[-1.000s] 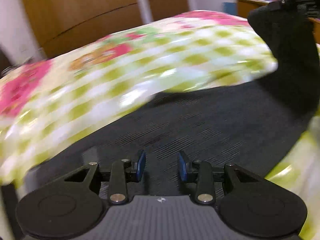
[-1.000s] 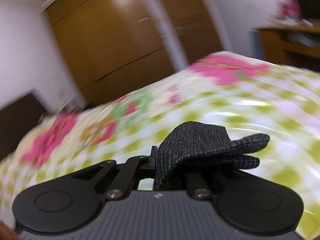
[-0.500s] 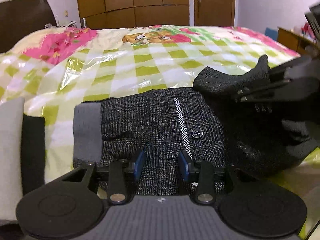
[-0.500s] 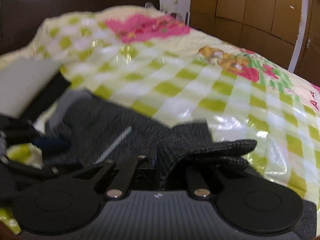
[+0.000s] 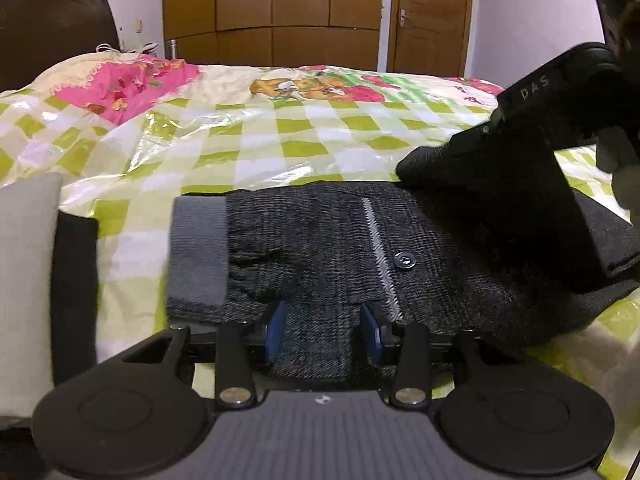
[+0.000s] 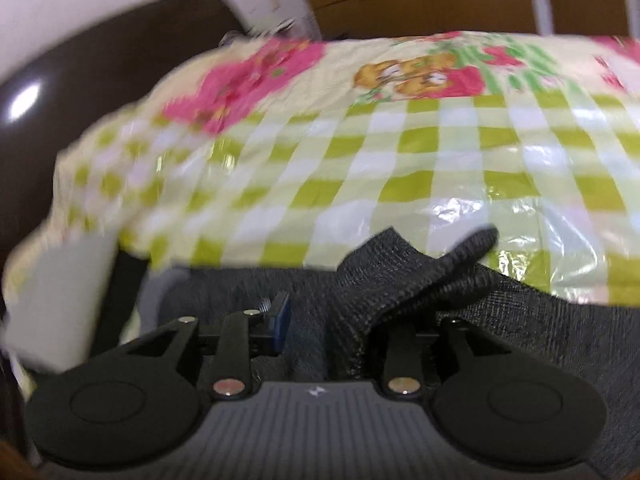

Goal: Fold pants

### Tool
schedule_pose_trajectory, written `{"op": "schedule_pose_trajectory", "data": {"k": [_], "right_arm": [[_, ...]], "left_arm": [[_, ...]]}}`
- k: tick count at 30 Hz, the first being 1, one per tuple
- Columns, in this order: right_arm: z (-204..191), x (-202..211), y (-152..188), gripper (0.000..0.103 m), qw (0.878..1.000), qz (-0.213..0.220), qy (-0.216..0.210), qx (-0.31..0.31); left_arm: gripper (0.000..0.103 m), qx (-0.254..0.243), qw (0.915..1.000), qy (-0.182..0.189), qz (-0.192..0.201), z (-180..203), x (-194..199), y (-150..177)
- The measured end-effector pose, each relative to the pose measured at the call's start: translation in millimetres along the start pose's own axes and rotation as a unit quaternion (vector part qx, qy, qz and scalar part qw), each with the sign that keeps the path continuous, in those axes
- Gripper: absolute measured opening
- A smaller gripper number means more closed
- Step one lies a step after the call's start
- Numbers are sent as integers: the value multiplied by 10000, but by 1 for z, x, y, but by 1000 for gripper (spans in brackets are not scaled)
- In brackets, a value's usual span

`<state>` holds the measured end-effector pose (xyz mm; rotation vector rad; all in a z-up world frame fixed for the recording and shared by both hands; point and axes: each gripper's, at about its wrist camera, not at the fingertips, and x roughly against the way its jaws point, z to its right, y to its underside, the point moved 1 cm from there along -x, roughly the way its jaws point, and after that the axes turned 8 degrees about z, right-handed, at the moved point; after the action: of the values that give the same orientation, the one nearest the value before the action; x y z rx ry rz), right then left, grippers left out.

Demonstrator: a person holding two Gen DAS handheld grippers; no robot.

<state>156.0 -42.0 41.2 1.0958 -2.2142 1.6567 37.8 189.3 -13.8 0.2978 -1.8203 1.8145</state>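
The dark, coarse-woven pants (image 5: 344, 248) lay across the lower middle of the frame on the glossy green-checked bedcover (image 5: 280, 136), grey waistband (image 5: 198, 252) at the left, a button (image 5: 404, 260) beside a pale stripe. The fold looked mid-delivery. The right gripper (image 6: 320, 320) had a bunched hem of cloth between its jaws, which were just parting. The left gripper (image 5: 322, 332) was easing wider too, fabric lying between its blue pads (image 5: 276, 330) without being pinched. Next, I judged, both needed to let go cleanly and smooth that soft, floppy layer flat.
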Motion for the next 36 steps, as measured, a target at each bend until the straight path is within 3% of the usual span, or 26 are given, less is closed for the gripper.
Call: {"op": "schedule_pose_trajectory", "data": {"k": [3, 6, 8, 10, 12, 14, 16, 22, 23, 26, 28, 30, 33, 36], "right_arm": [[-23, 1, -8, 7, 9978, 164, 289, 580], [-61, 11, -10, 7, 9863, 620, 299, 1498], [-90, 15, -6, 7, 9726, 800, 93, 2179], [-121, 9, 8, 6, 9487, 896, -43, 3033], [-141, -7, 23, 6, 9355, 632, -206, 3471], [-155, -32, 41, 7, 9209, 53, -229, 3892], [-160, -44, 54, 7, 9118, -29, -208, 4102], [-168, -40, 61, 10, 9068, 216, -322, 4197], [-170, -41, 60, 5, 9076, 190, -351, 4179], [-173, -39, 62, 5, 9095, 258, -409, 4129], [-178, -30, 69, 5, 8974, 475, -415, 4367], [-179, -32, 73, 5, 8932, 401, -474, 4453], [-171, -40, 70, 7, 9124, 31, -805, 4012], [-163, -43, 62, 10, 9313, -78, -1103, 3470]], "left_arm": [[53, -4, 10000, -5, -8, -4, 2, 3], [53, -83, 9999, 2, -79, -3, -1, 6], [53, -20, 9999, 36, -103, -3, -4, 8], [53, 62, 9999, 60, -96, -5, -5, 8], [53, 122, 9999, 77, -72, -7, -4, 9], [53, 165, 9998, 83, -49, -7, -3, 10], [53, 200, 9998, 96, -27, -8, -2, 12], [53, 389, 9990, 200, 53, -14, 0, 15], [53, 393, 9990, 201, 59, -15, 0, 15], [53, 402, 9990, 192, 68, -16, 1, 16], [54, 479, 9986, 217, 74, -18, 2, 18], [54, 515, 9984, 227, 78, -19, 4, 19], [54, 556, 9982, 226, 76, -21, 11, 22], [54, 661, 9976, 210, 50, -26, 20, 25]]}}
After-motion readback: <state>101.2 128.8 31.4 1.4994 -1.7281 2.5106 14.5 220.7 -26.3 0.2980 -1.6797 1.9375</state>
